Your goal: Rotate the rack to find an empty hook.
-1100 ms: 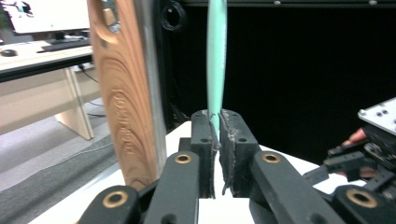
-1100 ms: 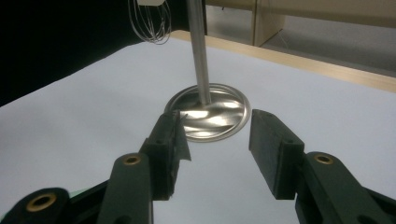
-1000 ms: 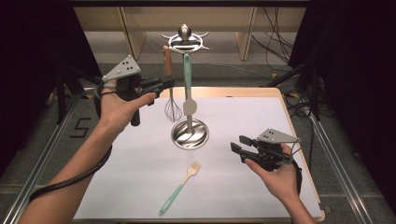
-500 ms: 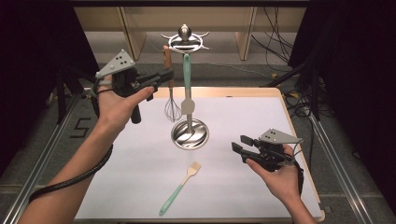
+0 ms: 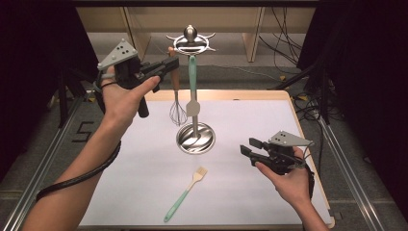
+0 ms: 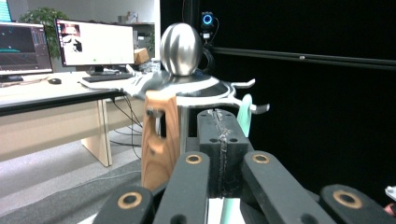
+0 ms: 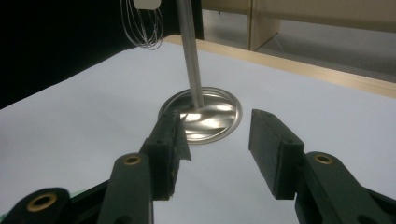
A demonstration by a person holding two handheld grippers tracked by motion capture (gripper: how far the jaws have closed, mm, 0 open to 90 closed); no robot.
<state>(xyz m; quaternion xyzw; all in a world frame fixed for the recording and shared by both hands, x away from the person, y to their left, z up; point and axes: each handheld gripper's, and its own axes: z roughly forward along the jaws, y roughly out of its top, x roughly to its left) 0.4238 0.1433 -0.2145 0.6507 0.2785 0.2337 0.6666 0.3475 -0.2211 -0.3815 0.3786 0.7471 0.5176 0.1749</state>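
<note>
Whisk, one of it, hangs by its wooden handle from a hook of the single utensil stand at the back middle of the bench; I count two more tools, one teal-handled utensil hung on the same stand and one teal-handled brush lying flat near the front edge; two grippers in all; my left gripper has its jaws shut on nothing, tips just beside the whisk's handle under the stand's top; my right gripper hovers low to the right of the stand's base with jaws wide and empty; against a second ago the left hand has lifted a little toward the hooks, while the right one and every tool have stayed put.
</note>
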